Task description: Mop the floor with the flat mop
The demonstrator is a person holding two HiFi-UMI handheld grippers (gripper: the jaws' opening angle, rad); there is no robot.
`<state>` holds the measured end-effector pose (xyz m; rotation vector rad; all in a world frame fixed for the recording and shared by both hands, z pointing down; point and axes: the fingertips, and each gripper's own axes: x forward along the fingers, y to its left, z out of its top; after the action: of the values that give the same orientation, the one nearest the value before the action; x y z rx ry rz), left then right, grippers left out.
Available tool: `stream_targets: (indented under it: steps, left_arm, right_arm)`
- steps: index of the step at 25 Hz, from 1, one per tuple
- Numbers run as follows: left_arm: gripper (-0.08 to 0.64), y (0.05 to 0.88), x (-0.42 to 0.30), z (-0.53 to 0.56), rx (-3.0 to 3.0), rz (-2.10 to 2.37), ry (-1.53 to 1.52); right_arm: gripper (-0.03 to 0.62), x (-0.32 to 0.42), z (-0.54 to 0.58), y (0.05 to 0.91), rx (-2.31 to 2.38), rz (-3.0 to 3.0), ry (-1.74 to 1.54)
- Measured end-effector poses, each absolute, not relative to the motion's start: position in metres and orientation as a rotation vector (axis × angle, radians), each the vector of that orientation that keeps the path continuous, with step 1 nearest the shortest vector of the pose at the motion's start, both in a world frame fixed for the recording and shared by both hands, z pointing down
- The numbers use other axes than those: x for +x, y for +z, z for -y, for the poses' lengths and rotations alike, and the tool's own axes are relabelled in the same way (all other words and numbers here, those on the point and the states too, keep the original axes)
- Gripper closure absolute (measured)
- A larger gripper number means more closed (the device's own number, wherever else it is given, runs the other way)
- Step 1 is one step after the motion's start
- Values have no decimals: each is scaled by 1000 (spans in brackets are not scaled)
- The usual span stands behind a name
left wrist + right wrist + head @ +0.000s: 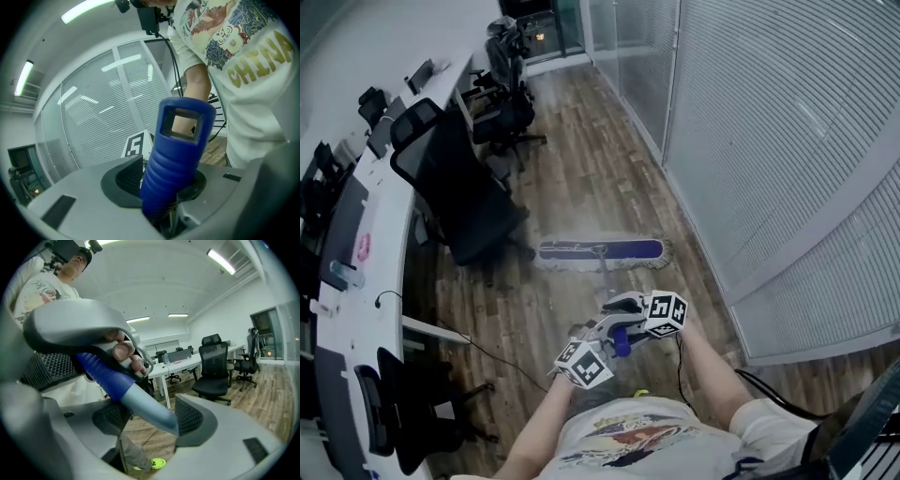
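Pointing forward: flat mop (176, 159), head (600, 250) crosswise

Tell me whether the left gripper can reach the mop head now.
Probably not: the left gripper is clamped on the blue grip, and the mop head lies well ahead, out of reach.

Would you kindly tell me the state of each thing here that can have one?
mop head: lying flat on the wooden floor.
mop handle: held by both grippers.
left gripper: shut on the mop handle, at its blue end.
right gripper: shut on the mop handle's grey part, which crosses its jaws slantwise.
blinds: lowered.
ceiling lights: on.
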<state>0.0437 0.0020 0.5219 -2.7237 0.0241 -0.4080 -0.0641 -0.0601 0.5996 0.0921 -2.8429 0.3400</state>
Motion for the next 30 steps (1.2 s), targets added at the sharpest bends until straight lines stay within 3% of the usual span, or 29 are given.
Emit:
stream_targets:
  steps: [15,30]
  left_arm:
    - [445,520,95,-196,-2737,-33,-402]
    - [445,525,107,-205,-2735,19,-388]
  right_arm:
    - [334,-16,-137,596,47,2859,352]
    - [331,-5,-142,603,100,2898,375]
